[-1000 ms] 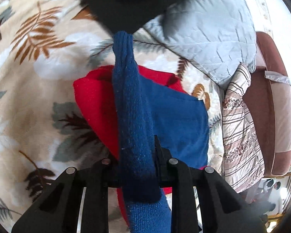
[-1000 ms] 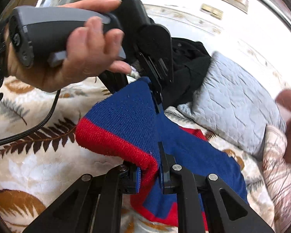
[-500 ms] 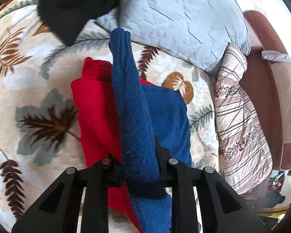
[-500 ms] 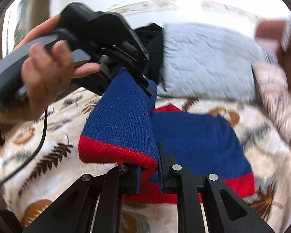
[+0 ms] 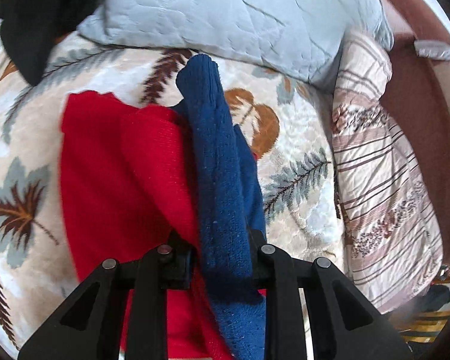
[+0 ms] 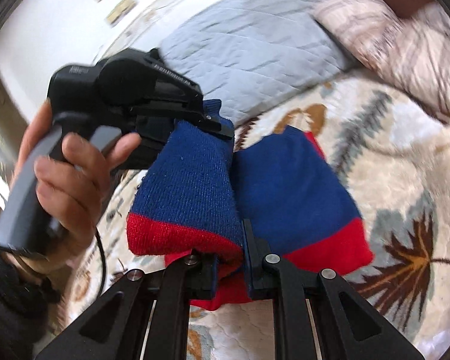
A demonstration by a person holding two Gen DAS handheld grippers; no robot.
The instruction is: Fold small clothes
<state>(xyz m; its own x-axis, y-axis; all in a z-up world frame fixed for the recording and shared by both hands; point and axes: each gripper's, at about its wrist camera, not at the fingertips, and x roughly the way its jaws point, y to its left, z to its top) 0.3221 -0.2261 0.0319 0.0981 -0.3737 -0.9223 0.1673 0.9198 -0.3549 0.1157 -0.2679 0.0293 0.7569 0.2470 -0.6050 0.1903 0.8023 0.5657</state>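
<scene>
Left wrist view: your left gripper (image 5: 222,258) has its fingers clenched on a bunched ridge of the blue-and-red knitted garment (image 5: 219,180). The ridge runs away from the fingers towards the grey quilted pillow (image 5: 225,15) at the head of the bed. The red part sags below it onto the leaf-patterned bedspread (image 5: 300,180). A black cloth (image 5: 30,24) lies at the bed's far left corner. A striped pink quilt (image 5: 381,165) is heaped along the right edge.

Right wrist view: your right gripper (image 6: 229,265) is clamped on the red hem band, so the garment (image 6: 195,186) hangs taut between the two tools. Your left hand (image 6: 72,174) holds the other tool's handle at the far end. The lower blue panel (image 6: 291,186) rests on the bedspread near the middle of the bed.

Risk, as a judgement: each grip takes a thick roll, not one edge. If layers slip at different rates when you lay it down, the fold will land skewed. The loose knit may also stretch under tension, or the dragging red part may bunch beneath.

Appearance: coarse rib knit, mostly navy with a red band, soft and floppy.
</scene>
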